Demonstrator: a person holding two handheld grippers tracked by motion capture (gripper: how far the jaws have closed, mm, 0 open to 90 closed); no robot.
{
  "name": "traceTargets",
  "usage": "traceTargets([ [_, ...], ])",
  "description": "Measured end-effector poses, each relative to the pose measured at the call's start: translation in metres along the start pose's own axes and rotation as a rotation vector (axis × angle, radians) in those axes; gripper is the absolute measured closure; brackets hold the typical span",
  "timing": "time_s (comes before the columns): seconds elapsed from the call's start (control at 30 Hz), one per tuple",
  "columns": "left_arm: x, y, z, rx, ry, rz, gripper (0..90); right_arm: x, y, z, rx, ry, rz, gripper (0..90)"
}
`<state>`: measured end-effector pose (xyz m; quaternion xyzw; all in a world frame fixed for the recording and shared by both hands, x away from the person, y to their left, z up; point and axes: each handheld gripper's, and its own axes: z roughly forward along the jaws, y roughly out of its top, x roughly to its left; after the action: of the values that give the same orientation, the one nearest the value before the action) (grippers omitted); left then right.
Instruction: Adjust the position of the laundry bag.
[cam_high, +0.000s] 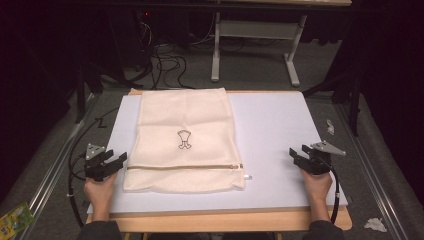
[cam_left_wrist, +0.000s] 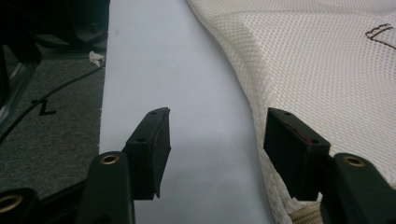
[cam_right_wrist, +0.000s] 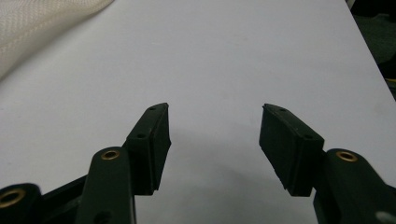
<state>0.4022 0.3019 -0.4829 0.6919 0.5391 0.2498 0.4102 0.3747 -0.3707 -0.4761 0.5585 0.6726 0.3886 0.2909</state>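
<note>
Your left tongs (cam_high: 120, 159) gape wide at the near left edge of the cream mesh zippered laundry bag (cam_high: 185, 140) lying flat on the white bench (cam_high: 280, 125); your right tongs (cam_high: 295, 154) gape wide, well apart.

Left gripper view: mesh laundry bag (cam_left_wrist: 327, 70) cut off by the top and right edges; the small dark emblem (cam_left_wrist: 382, 36) beyond the right-hand jaw is clipped at the frame edge. That jaw covers the bag's near edge; a bit of zipper (cam_left_wrist: 306, 217) peeks out below it, cut by the bottom edge.

Right gripper view: a blurred corner of the bag (cam_right_wrist: 42, 28) far beyond the left-hand jaw, cropped at the top-left.

High view: scrap of white (cam_high: 330, 126) beyond the right gripper (cam_high: 300, 156), too small to identify. Person cut off at the forearms.
</note>
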Motion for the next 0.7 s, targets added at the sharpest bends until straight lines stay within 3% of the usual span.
traceTargets([
  [0.43,-0.0022,-0.0005,-0.001,-0.01,0.009,0.026,42.6,-0.0004,0.0008,0.002,0.021,-0.001,0.009,43.4],
  [0.7,-0.0037,-0.0002,-0.0004,-0.005,-0.009,0.049,39.5,-0.0021,0.0019,0.0038,0.044,0.004,0.021,42.7],
])
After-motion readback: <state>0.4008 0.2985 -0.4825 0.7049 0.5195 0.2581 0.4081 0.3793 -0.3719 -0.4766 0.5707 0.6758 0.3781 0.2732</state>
